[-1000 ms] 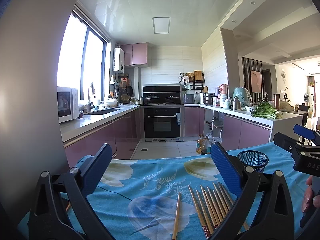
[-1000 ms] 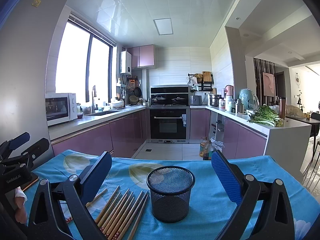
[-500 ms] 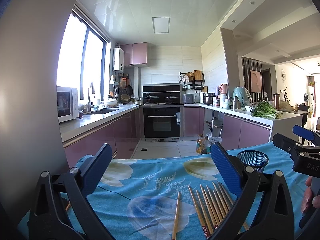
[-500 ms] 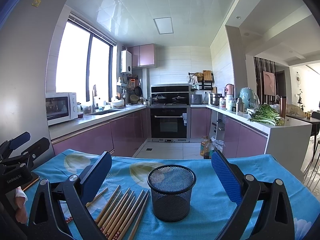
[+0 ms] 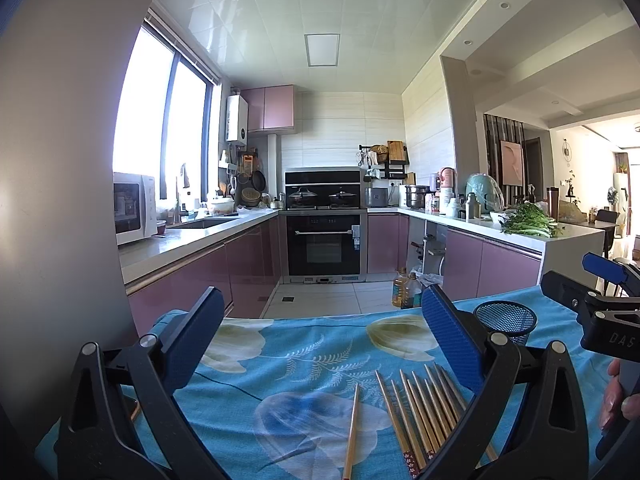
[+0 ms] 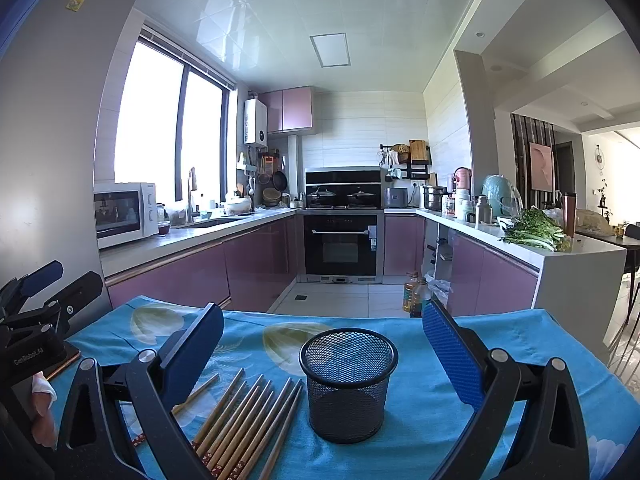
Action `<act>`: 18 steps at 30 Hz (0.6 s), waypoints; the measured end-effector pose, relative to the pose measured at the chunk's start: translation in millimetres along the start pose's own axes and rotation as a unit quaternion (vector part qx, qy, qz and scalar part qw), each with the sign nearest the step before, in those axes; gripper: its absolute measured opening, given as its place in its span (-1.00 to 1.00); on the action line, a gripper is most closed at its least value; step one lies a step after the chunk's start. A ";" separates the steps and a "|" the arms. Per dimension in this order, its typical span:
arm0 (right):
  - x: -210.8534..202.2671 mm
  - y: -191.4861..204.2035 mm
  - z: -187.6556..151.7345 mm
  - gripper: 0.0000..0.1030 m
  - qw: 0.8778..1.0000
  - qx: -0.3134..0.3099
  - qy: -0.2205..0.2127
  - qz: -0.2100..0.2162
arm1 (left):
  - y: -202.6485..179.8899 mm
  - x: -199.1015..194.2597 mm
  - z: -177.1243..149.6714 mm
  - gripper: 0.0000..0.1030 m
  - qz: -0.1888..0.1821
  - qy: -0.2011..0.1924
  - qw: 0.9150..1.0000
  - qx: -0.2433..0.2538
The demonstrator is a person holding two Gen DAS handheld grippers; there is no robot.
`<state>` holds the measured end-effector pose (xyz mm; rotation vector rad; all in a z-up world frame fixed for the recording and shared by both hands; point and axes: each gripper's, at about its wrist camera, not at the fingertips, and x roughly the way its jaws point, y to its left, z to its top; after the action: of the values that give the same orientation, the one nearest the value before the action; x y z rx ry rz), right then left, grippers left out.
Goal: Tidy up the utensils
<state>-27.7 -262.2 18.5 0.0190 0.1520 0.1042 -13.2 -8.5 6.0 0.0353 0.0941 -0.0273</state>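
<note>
Several wooden chopsticks (image 6: 248, 420) lie side by side on the blue flowered tablecloth (image 6: 420, 400), left of an upright black mesh cup (image 6: 348, 384). In the left wrist view the chopsticks (image 5: 424, 412) lie low right, one single chopstick (image 5: 352, 428) apart to their left, and the mesh cup (image 5: 505, 318) stands far right. My left gripper (image 5: 320, 336) is open and empty above the cloth. My right gripper (image 6: 322, 344) is open and empty, its jaws wide on either side of the cup, above the table.
A kitchen lies beyond the table's far edge: purple cabinets, an oven (image 6: 342, 244), a microwave (image 6: 120, 214) on the left counter, greens (image 6: 532, 232) on the right counter. Oil bottles (image 6: 416, 294) stand on the floor. A grey fridge wall (image 5: 52, 200) rises at the left.
</note>
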 end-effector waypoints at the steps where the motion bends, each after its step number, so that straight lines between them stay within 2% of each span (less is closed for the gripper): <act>1: 0.1 -0.2 -0.2 0.87 1.000 0.000 0.000 0.000 | 0.0 0.4 -0.4 0.89 0.000 0.000 1.000 0.000; 18: 0.6 -0.8 -1.3 0.87 1.000 0.001 0.003 0.001 | -1.0 0.7 -1.9 0.89 -0.002 0.001 1.000 0.000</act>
<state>-27.2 -262.9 17.1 0.0203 0.1575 0.1052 -12.7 -9.5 4.0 0.0347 0.0971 -0.0308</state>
